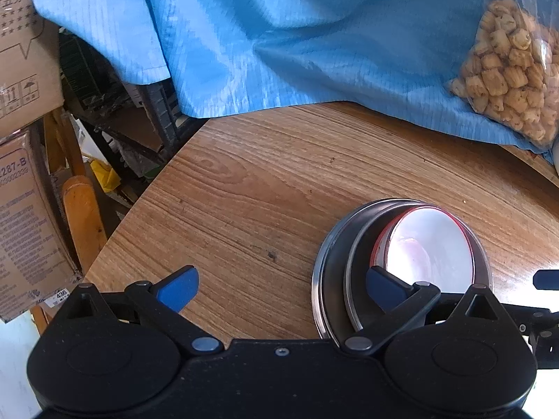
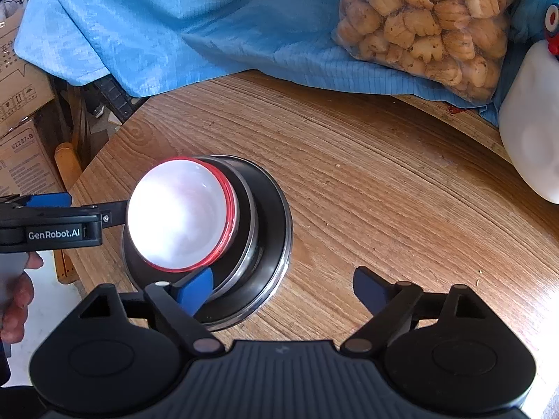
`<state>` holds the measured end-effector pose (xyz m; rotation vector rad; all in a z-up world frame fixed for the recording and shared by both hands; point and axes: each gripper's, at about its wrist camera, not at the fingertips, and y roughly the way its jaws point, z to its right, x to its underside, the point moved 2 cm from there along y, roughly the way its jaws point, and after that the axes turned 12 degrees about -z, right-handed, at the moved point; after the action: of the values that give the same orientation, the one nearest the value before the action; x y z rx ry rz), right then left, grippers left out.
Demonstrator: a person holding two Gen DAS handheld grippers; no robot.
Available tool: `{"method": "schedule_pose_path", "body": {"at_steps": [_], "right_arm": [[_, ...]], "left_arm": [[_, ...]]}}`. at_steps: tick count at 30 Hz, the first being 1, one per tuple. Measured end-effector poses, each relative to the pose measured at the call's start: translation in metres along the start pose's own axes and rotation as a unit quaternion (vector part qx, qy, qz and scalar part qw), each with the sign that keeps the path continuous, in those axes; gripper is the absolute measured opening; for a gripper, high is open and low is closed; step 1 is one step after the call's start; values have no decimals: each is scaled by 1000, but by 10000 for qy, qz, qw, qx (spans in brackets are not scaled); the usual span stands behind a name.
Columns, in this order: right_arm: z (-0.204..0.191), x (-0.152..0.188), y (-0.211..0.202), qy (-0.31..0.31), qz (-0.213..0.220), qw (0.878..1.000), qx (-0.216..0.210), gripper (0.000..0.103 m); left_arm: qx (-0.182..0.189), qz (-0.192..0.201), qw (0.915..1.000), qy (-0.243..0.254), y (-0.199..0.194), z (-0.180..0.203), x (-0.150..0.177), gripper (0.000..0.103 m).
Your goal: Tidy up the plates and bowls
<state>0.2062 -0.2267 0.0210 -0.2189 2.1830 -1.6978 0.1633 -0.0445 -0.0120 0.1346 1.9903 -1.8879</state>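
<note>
The left gripper (image 1: 281, 291) has a matte black body with 2 round housings, black linkage arms, silver pivot pins, 1 centre screw and blue fingertip pads (image 1: 179, 289). The right gripper (image 2: 283, 289) has a ribbed black body. White "GenRobot.AI" lettering marks the left unit's side. Bare skin shows on the left hand (image 2: 15, 300).

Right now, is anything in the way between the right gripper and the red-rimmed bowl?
Nothing visible. The open right gripper sits right beside the stack, its left finger already at the black plate under the red-rimmed bowl.
</note>
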Motion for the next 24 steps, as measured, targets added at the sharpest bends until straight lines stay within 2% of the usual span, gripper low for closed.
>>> {"method": "schedule_pose_path", "body": {"at_steps": [9,24], "right_arm": [[2,6,-5,-175,78,9998,-103,98],[12,25,-17,-448,154,9986,-235,102]], "left_arm": [[-160,115,9998,-56,-7,7,12,102],[-115,197,9995,-201,-21,19,40,102]]}}
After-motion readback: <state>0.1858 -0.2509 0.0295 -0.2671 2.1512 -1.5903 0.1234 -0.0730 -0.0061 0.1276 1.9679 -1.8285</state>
